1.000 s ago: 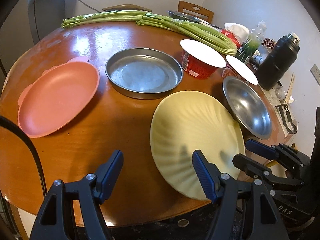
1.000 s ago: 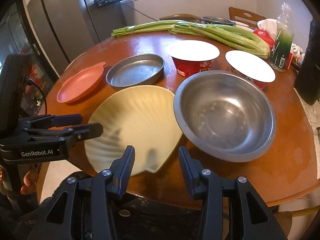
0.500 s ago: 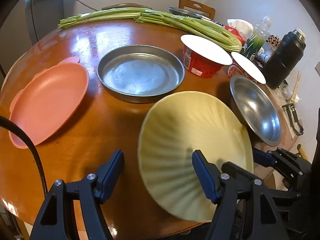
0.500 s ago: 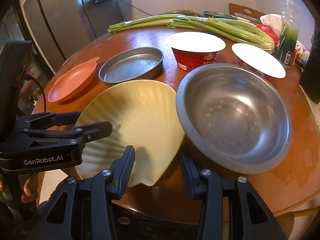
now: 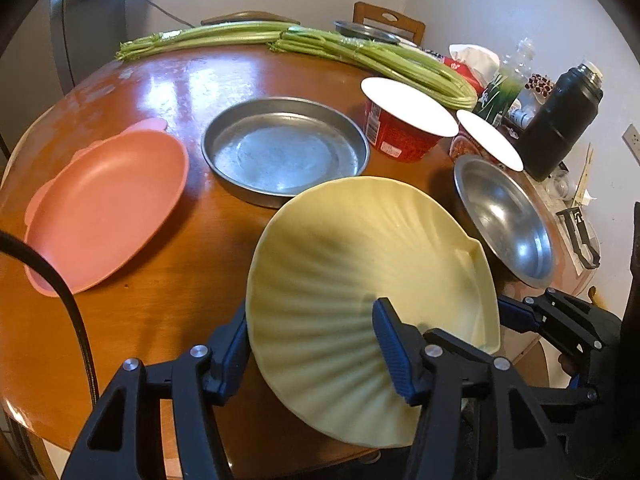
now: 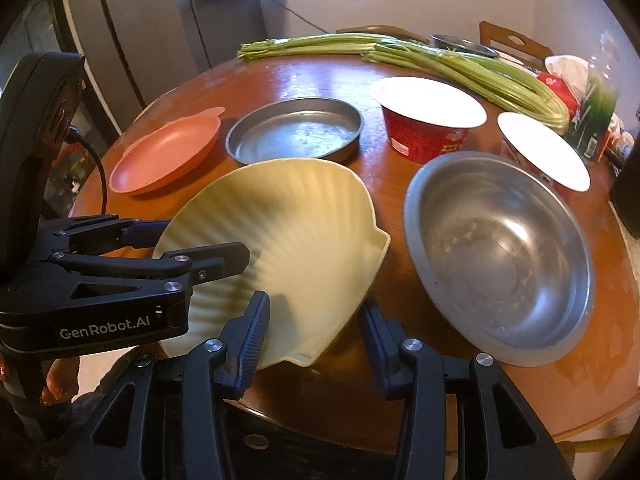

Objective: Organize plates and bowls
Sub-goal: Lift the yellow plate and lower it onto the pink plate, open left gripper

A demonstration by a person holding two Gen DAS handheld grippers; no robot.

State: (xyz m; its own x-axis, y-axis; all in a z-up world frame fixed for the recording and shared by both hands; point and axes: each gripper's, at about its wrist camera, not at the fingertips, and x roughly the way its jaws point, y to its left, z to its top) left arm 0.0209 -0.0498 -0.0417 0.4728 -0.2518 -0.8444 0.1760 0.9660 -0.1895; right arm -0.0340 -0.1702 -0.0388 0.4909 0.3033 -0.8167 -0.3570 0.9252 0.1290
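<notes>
Shell plate [image 5: 360, 264]: tilted, empty (near table edge).
Left gripper [image 5: 312, 344]: jaws closing around plate's rim.
Right gripper [image 6: 316, 332]: clamped on plate's rim.
Steel bowl [image 6: 500, 256]: just right of shell plate, empty.

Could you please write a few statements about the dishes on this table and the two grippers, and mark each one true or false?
1. The yellow shell-shaped plate is tilted, with one side raised off the table. True.
2. The pink plate is stacked inside the flat metal pan. False: it lies beside the pan, on the table.
3. The steel bowl holds celery. False: it is empty; the celery lies at the table's far side.
4. The left gripper has the yellow plate's edge between its closing fingers. True.
5. Both red cups have white tops. True.
</notes>
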